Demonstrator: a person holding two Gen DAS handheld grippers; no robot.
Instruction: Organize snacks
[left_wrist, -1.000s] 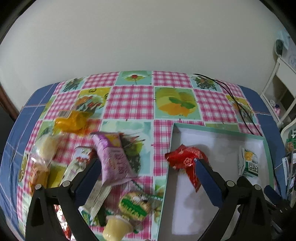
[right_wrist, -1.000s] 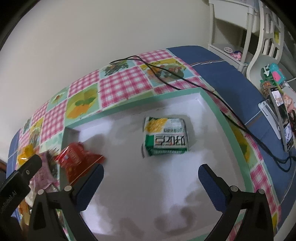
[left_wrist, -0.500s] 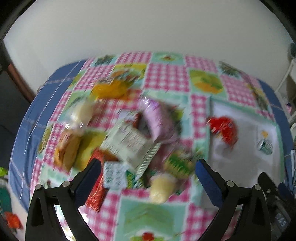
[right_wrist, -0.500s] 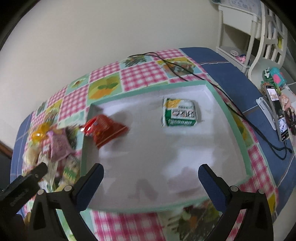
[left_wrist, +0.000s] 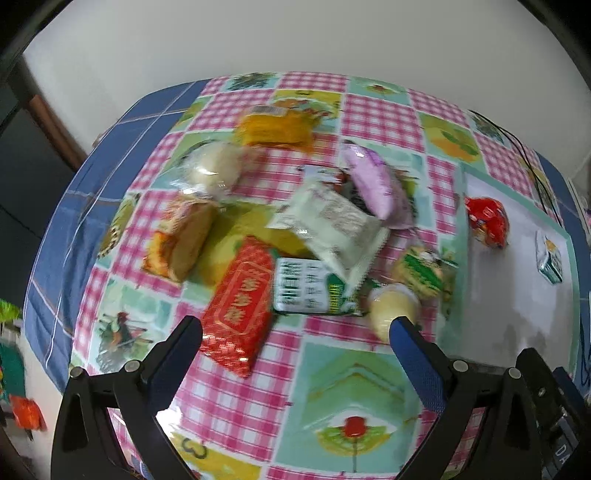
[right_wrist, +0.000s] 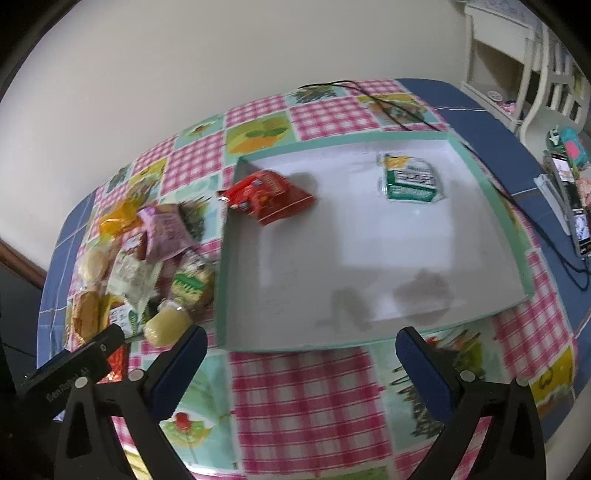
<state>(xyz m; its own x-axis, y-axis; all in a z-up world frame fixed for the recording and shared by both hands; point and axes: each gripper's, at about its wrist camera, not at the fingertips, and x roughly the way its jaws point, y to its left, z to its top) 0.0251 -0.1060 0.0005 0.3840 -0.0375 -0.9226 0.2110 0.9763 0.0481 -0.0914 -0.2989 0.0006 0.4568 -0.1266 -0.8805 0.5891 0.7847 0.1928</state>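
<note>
You had pulled both grippers back from the tray (right_wrist: 491, 206); left gripper (left_wrist: 295, 332) and right gripper (right_wrist: 301, 343) hung with tongs apart, empty. Red packet (right_wrist: 267, 195) and green packet (right_wrist: 410, 179) lay inside. The pile (left_wrist: 295, 229), somewhat blurred, waited left of it — probably your next pick.

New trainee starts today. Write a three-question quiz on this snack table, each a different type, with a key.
1. True or false: the left gripper holds a snack.
2. How many snacks lie in the tray?
3. Which lies nearest the left gripper? A) red packet B) purple packet C) orange packet

Key: 1 false, both grippers are open and empty; 2 two, the red bag and the green-white pack; 3 A.
</note>
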